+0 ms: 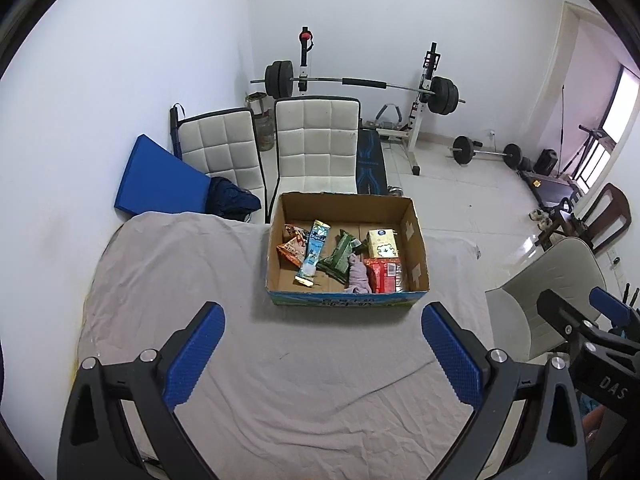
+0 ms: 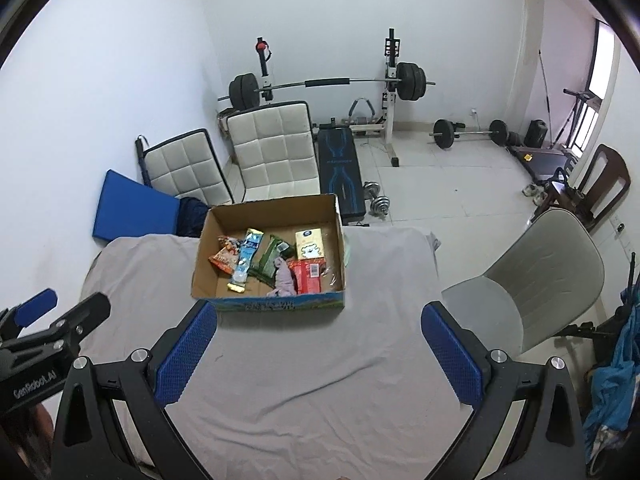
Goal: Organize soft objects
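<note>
An open cardboard box (image 1: 416,240) (image 2: 200,256) stands at the far side of a table under a grey cloth (image 1: 280,360) (image 2: 300,360). Inside lie an orange snack bag (image 1: 292,250), a blue sachet (image 1: 314,252), a green pouch (image 1: 340,256), a yellow tissue pack (image 1: 382,243), a red pack (image 1: 386,276) and a pale purple cloth (image 1: 359,276) (image 2: 285,276). My left gripper (image 1: 322,354) is open and empty, short of the box. My right gripper (image 2: 318,354) is open and empty too, beside it.
Two white padded chairs (image 1: 316,144) and a blue mat (image 1: 160,176) stand behind the table. A barbell rack (image 1: 360,84) and dumbbells (image 2: 378,200) are further back. A grey chair (image 2: 532,280) is at the table's right.
</note>
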`<state>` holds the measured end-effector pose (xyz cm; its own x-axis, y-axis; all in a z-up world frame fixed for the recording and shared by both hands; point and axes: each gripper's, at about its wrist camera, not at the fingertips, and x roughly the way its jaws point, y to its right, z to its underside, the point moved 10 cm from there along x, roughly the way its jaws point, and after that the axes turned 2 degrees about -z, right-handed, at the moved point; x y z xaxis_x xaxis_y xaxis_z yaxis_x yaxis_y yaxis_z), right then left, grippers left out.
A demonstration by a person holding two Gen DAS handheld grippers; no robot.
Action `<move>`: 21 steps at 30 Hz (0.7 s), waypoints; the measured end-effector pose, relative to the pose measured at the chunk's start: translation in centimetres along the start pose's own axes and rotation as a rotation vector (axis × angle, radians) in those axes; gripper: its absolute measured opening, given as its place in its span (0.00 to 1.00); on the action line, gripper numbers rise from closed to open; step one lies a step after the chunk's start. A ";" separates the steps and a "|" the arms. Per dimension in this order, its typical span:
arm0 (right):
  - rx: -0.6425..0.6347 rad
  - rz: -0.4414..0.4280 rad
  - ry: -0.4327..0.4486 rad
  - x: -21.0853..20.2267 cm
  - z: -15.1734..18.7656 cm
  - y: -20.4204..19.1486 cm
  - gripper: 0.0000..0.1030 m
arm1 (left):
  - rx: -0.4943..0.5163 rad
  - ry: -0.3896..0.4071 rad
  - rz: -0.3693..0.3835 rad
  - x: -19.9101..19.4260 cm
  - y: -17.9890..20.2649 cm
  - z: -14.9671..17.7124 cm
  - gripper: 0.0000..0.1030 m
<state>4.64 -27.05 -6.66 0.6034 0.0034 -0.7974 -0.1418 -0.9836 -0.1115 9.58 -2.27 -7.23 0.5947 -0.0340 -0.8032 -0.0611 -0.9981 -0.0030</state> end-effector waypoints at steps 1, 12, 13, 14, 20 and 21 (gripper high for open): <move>0.001 -0.005 -0.002 0.4 -0.1 -0.1 1.00 | -0.002 -0.002 -0.013 0.4 -0.2 -0.1 0.98; -0.016 0.023 0.000 3.5 -0.7 -0.4 1.00 | -0.014 0.002 -0.054 2.3 -1.3 -0.5 0.98; -0.016 0.022 -0.001 3.7 -0.7 -0.4 1.00 | -0.016 -0.002 -0.052 2.4 -1.3 -0.4 0.98; -0.016 0.022 0.000 3.7 -0.7 -0.4 1.00 | -0.018 -0.007 -0.052 2.5 -1.3 -0.3 0.98; -0.027 0.028 0.006 4.2 -0.8 -0.6 1.00 | -0.021 -0.013 -0.046 2.8 -1.4 -0.3 0.98; -0.025 0.027 0.007 4.3 -0.8 -0.6 1.00 | -0.018 -0.012 -0.046 2.8 -1.4 -0.3 0.98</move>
<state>7.95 -26.54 -9.60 0.6051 -0.0246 -0.7958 -0.1390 -0.9874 -0.0752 11.63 -0.95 -9.31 0.5867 0.0122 -0.8097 -0.0196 -0.9994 -0.0292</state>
